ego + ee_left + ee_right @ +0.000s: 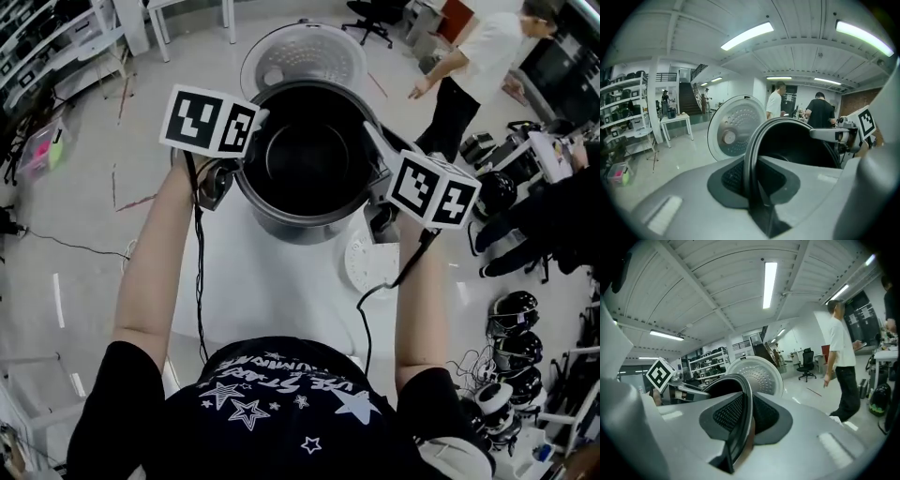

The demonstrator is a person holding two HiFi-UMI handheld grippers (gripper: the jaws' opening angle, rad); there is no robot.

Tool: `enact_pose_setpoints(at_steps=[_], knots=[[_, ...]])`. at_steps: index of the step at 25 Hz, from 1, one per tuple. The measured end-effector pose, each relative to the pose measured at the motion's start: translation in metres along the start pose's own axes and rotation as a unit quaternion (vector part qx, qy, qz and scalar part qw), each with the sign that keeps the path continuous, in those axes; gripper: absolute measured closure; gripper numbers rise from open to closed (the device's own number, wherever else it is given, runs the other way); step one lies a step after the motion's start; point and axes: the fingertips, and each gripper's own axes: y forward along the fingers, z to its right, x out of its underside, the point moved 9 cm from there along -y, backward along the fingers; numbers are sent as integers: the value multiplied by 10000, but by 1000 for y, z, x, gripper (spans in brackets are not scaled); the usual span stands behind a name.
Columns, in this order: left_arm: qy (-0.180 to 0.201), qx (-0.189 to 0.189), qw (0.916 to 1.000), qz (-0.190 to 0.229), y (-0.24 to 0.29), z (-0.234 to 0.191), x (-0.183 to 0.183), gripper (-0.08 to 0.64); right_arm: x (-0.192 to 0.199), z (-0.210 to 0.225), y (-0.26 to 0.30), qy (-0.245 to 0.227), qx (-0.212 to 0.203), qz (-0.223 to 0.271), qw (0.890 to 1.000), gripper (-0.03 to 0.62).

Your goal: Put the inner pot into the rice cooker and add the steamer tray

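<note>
The inner pot (307, 157), black inside with a grey outer wall, is held by its rim between both grippers, in front of the rice cooker's open perforated lid (302, 56). My left gripper (246, 155) is shut on the pot's left rim (751, 154), and my right gripper (377, 171) is shut on the right rim (746, 399). The cooker's body is hidden beneath the pot. A white round steamer tray (368, 262) lies on the white table (272, 300), under my right arm. The lid also shows behind the pot as a pale disc (732, 126) (759, 372).
A person in a white shirt (480, 58) stands on the floor at the far right. Dark helmets (514, 352) and gear lie on the floor to the right. Shelving (56, 47) lines the far left; an office chair (373, 17) stands behind.
</note>
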Motion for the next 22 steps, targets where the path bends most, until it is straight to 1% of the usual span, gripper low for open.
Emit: enact_pose_setpoints(at_steps=[6, 12, 22], knots=[[-192, -104, 9991, -373, 36, -10, 3, 511, 10, 31, 32, 285, -164, -279, 9991, 509], [-384, -102, 9961, -787, 65, -16, 20, 509, 30, 52, 52, 498, -262, -601, 9966, 509], [-586, -187, 9914, -1151, 98, -28, 47, 506, 58, 69, 78, 615, -300, -1032, 9923, 506]])
